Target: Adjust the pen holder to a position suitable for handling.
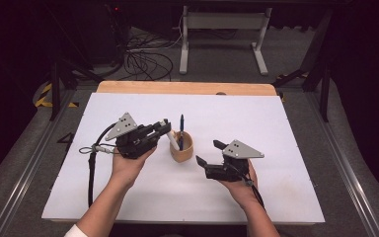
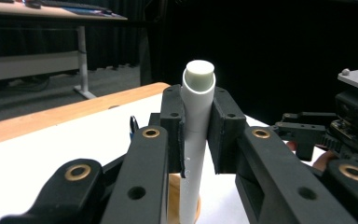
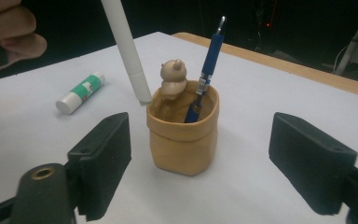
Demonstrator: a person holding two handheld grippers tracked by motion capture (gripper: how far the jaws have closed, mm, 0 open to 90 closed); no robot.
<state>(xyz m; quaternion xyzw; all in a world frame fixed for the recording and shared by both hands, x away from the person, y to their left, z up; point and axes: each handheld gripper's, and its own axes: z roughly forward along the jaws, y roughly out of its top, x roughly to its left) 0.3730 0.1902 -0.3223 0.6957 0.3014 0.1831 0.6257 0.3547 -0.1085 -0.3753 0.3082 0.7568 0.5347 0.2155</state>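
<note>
matte black left gripper [image 2: 196, 135] clamps a smooth white cylindrical marker [image 2: 196, 140]; right gripper [image 3: 200, 163] gapes around the tan cup [image 3: 184, 135].

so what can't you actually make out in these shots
- High view: the glue stick on the table is hidden behind the left gripper and hand.
- Left gripper view: the lower end of the white pen is hidden by the gripper's arms.
- Right gripper view: the blue pen tip sits below the cup rim; the white pen's top is cut off by the frame edge.
- High view: the bear figure on the cup is too small to tell.
</note>
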